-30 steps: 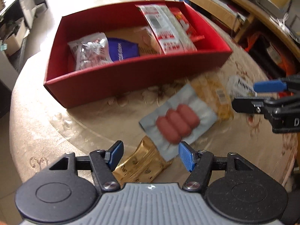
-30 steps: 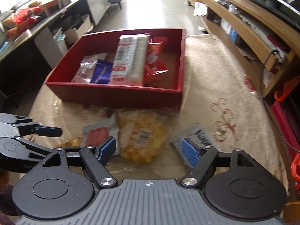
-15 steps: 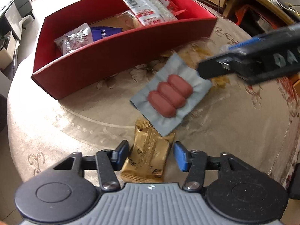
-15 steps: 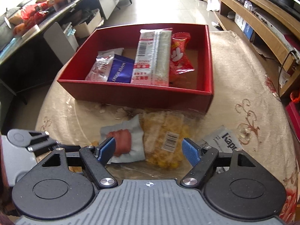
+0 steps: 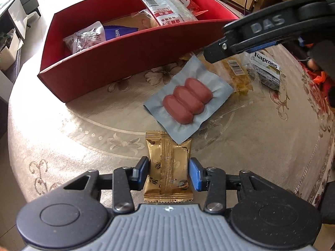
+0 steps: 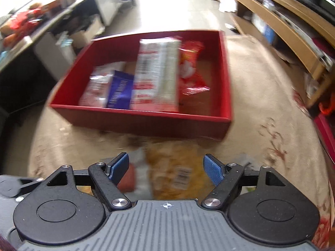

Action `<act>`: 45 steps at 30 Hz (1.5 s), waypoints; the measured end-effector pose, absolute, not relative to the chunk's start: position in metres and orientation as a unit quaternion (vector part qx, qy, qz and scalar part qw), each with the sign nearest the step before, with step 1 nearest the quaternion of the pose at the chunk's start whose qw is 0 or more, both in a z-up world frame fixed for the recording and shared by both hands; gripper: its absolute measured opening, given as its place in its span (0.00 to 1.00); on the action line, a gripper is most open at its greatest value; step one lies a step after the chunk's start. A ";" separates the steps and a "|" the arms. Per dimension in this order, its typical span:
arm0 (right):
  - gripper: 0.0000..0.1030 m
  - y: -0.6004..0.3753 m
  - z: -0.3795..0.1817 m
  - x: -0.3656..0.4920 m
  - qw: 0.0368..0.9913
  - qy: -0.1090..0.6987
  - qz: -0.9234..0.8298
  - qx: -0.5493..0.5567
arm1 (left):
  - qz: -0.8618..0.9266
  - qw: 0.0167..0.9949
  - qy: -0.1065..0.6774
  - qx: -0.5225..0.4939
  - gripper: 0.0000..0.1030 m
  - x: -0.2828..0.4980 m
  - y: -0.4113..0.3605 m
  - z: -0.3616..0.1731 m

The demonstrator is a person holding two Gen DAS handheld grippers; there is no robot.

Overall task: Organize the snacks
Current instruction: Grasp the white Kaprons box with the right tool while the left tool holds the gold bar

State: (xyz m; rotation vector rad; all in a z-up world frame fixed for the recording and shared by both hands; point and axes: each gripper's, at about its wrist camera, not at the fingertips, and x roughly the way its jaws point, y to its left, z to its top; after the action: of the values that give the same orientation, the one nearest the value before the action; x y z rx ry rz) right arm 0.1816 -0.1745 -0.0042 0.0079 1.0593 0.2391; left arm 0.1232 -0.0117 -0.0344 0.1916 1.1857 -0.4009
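A gold snack packet [image 5: 167, 156] lies on the round table with its far corner tucked under a grey pack of three sausages [image 5: 188, 102]. My left gripper [image 5: 168, 172] straddles the gold packet; its jaws are closing and both blue pads touch the packet's sides. A red box [image 5: 129, 48] behind them holds a silver packet [image 5: 85, 37], a blue wafer packet [image 5: 119, 31], a long white-and-red pack [image 5: 165, 4] and a red packet [image 5: 188, 2]. My right gripper [image 6: 166, 167] hangs open over a yellow snack bag [image 6: 167, 154], not touching it. That view is blurred.
A white "Kaprons" packet [image 5: 267, 71] lies on the table right of the yellow bag [image 5: 240, 77]. The right gripper's black finger [image 5: 251, 33] crosses the upper right of the left wrist view. Wooden shelves [image 6: 293, 33] stand to the right, a low cabinet [image 6: 62, 27] to the left.
My left gripper moved over the gold packet and its jaws closed in onto it. The right gripper came in over the yellow bag, near the red box's front wall.
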 end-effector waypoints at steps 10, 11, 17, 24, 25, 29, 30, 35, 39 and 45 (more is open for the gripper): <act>0.82 -0.164 0.001 0.176 0.859 0.496 0.128 -0.017 | -0.196 0.804 0.556 0.085 0.39 0.125 -0.010 -0.035; 0.82 -0.159 0.002 0.174 0.859 0.493 0.138 -0.027 | -0.196 0.804 0.556 0.084 0.39 0.125 -0.010 -0.035; 0.82 -0.162 0.003 0.176 0.860 0.494 0.127 -0.028 | -0.194 0.806 0.553 0.085 0.39 0.123 -0.013 -0.035; 0.81 -0.181 0.001 0.184 0.863 0.497 0.086 -0.016 | -0.183 0.811 0.550 0.082 0.36 0.121 -0.012 -0.034; 0.81 -0.184 0.004 0.183 0.866 0.493 0.085 -0.013 | -0.182 0.811 0.550 0.081 0.36 0.121 -0.012 -0.034; 0.82 -0.196 0.009 0.183 0.870 0.486 0.077 -0.008 | -0.180 0.815 0.546 0.076 0.36 0.122 -0.011 -0.031; 0.82 -0.200 0.008 0.184 0.869 0.489 0.074 -0.009 | -0.181 0.816 0.544 0.075 0.36 0.122 -0.011 -0.029; 0.82 -0.223 0.000 0.184 0.861 0.505 0.055 -0.017 | -0.188 0.818 0.538 0.072 0.36 0.123 -0.014 -0.025; 0.82 -0.242 -0.008 0.179 0.853 0.518 0.055 -0.024 | -0.193 0.814 0.543 0.073 0.36 0.123 -0.019 -0.027; 0.82 -0.250 -0.025 0.178 0.841 0.534 0.080 -0.042 | -0.197 0.809 0.549 0.073 0.36 0.125 -0.026 -0.031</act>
State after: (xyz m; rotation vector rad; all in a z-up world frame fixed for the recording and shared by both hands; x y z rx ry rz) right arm 0.1781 -0.2505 -0.0247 -0.0897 1.1283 0.1700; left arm 0.1249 -0.0260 -0.0314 0.1556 1.1739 -0.4206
